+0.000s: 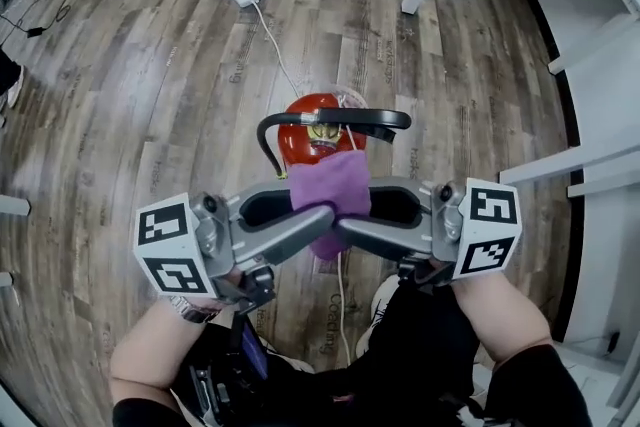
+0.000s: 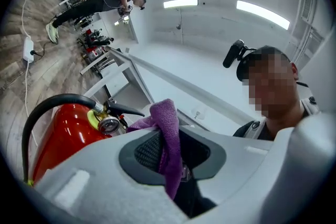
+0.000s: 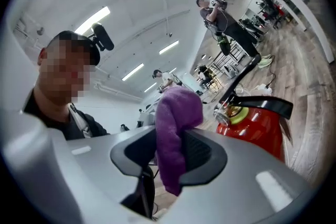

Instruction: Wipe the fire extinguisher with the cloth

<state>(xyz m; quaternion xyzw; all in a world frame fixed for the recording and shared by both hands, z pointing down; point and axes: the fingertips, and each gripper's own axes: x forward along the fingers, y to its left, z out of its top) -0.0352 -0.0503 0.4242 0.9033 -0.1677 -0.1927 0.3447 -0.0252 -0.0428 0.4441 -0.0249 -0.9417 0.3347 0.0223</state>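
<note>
Purple cloth (image 1: 330, 185) hangs pinched in the left gripper's (image 2: 170, 157) narrowly parted fingers, while the right gripper's (image 3: 168, 155) fingers stand wider and loose around it, just above the red fire extinguisher (image 1: 300, 133) standing on the wooden floor (image 1: 150, 65).

Right tongs (image 3: 169, 159): jaws apart, purple cloth (image 3: 176, 123) hanging between them, lying against one pad and clear of the other. Red fire extinguisher (image 3: 257, 131) just beyond at right, black handle (image 3: 265, 104) on top, wood floor (image 3: 310, 55) behind.
</note>
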